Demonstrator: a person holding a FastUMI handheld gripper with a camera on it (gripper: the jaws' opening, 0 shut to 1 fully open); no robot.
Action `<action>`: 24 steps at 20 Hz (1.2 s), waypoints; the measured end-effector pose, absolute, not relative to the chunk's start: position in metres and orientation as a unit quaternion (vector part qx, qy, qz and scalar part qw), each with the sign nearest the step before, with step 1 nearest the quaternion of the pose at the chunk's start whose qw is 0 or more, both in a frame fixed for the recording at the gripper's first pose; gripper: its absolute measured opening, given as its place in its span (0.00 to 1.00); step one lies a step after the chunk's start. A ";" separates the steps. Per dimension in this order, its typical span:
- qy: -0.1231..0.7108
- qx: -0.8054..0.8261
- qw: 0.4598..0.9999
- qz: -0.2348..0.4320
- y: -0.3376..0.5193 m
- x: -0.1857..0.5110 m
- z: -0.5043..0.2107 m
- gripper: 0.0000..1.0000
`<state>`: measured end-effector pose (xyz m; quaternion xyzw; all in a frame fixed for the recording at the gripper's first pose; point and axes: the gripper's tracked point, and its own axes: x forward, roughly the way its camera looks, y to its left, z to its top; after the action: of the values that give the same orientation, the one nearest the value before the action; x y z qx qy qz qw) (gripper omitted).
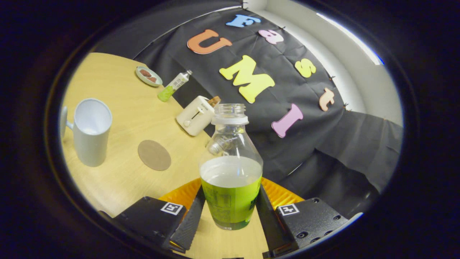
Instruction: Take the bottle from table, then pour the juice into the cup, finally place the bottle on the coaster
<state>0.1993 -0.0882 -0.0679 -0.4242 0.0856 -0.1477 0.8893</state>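
A clear, uncapped bottle with a green label and pale juice up to about half its height stands upright between my fingers. My gripper is shut on the bottle, with both black fingers pressing its labelled lower body. I cannot tell whether its base touches the wooden table. Beyond the fingers to the left, a white cup with a handle stands upright and looks empty. A round brown coaster lies flat on the table between the cup and the bottle, with nothing on it.
A white toaster with bread in it sits behind the bottle near the table's far edge. Farther back stand a second small bottle with green liquid and a small plate with food. The table's curved edge runs just right of the bottle.
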 end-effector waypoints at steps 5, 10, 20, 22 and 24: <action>0.019 -0.507 0.848 -0.154 -0.059 0.195 -0.042 0.81; -0.012 -0.621 0.769 -0.152 -0.030 0.187 -0.041 0.81; -0.002 -0.685 0.714 -0.143 -0.020 0.186 -0.041 0.81; -0.007 -0.700 0.697 -0.153 -0.021 0.184 -0.034 0.81; -0.011 -0.706 0.689 -0.162 -0.022 0.181 -0.028 0.81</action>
<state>0.1813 -0.0223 -0.0279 -0.7061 -0.0107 -0.1624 0.6892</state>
